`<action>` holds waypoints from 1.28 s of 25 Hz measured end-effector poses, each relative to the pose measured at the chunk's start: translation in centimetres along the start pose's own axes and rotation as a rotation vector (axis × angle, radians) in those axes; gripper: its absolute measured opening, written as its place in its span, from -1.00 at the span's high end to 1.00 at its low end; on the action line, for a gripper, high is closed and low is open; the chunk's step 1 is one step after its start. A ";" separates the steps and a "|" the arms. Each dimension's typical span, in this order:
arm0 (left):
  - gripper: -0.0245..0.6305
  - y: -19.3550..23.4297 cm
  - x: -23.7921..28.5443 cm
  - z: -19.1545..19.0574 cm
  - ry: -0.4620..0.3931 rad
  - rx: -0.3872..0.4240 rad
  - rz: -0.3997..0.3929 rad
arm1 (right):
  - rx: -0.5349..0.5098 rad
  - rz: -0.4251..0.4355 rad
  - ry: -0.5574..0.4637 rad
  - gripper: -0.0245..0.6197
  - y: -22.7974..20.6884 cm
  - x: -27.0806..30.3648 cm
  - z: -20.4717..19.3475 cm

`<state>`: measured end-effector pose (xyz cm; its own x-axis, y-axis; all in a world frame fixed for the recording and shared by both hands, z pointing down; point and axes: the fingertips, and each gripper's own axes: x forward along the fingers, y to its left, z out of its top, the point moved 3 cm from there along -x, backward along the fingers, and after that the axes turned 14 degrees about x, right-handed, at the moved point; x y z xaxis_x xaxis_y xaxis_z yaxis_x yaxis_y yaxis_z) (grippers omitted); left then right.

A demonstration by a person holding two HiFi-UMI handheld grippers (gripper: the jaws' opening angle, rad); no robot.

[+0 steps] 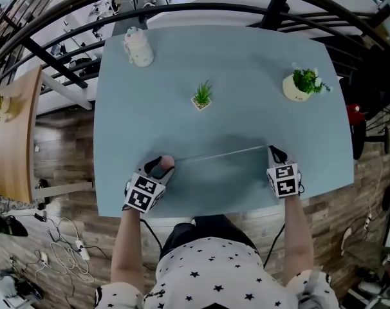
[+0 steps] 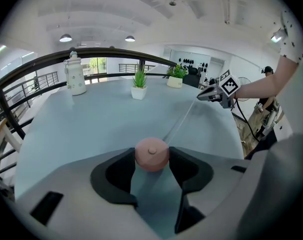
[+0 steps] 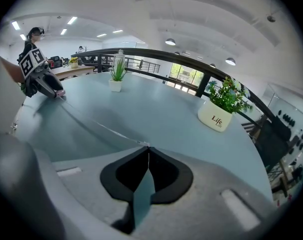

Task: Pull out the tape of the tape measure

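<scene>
Clamped the small pink tape measure by its round case in the wide-set left gripper, nearer than the potted plant. Pinched the tape by its tip in the fully closed right gripper. Probably light, thin, springy and slick: best held at case and very tip.

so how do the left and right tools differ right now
Jaws: the left tool has its jaws wide apart, the right tool has them together.
Load: the left tool clamps the round pink case, the right tool pinches the end of the thin tape.
Place: the left tool is at the tape's left end, the right tool at its right end.
Shared: both point down near the table's front edge, joined by the stretched tape.
</scene>
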<state>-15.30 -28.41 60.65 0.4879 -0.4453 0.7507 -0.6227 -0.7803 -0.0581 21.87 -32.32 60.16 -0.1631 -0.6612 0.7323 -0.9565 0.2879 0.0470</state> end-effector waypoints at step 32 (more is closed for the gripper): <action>0.28 0.4 0.8 -0.1 0.024 0.040 0.023 | 0.048 0.013 0.067 0.90 -0.1 1.6 -0.6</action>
<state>-15.22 -29.00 61.31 0.4588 -0.4532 0.7643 -0.6087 -0.7869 -0.1013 21.83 -32.97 61.73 -0.1605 -0.6095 0.7764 -0.9651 0.2616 0.0059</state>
